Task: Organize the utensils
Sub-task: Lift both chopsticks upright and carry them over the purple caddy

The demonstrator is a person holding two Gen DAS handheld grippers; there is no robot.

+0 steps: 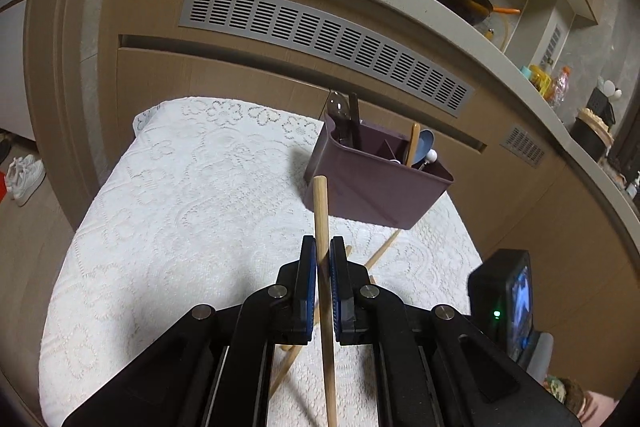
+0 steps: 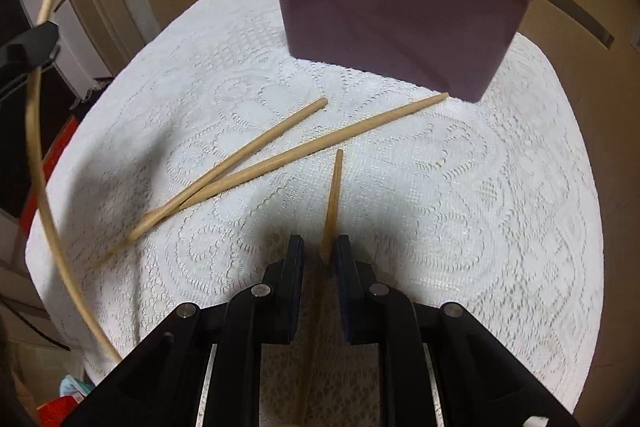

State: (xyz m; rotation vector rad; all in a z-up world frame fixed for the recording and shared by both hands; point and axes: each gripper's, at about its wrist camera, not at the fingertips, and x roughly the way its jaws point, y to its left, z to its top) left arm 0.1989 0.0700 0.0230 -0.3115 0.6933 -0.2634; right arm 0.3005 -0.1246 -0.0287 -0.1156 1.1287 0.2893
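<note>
Right now the left gripper (image 1: 324, 251) has its blue pads pinched on a wooden chopstick (image 1: 322, 219), gripped partway along so that a good length sticks out ahead toward the purple utensil holder (image 1: 376, 187) and the rest runs back under the camera. The right gripper (image 2: 319, 251) is likewise closed on a second chopstick (image 2: 334, 195), which leans forward with its narrow tip over the white lace cloth (image 2: 500, 187); this stick sits against the right-hand pad, so whether both pads bear on it squarely I cannot tell.

These sticks look light, stiff and smooth. To my eye the weight is no trouble, but a round, slick shaft held at one narrow spot could pivot or slip lengthwise. A hold nearer the thick end than the taper would probably steady it for dropping into a compartment.

Two more chopsticks (image 2: 240, 167) lie crossed on the cloth, between the right gripper and the holder, the tip of one just beside the holder's front corner. Lying flat on soft lace, they may be awkward to get the pads under.

The holder stands at the far edge of the cloth, against the cabinet, already carrying a dark spoon (image 1: 338, 105), a wooden handle (image 1: 412, 143) and a blue spoon (image 1: 423, 145).
</note>
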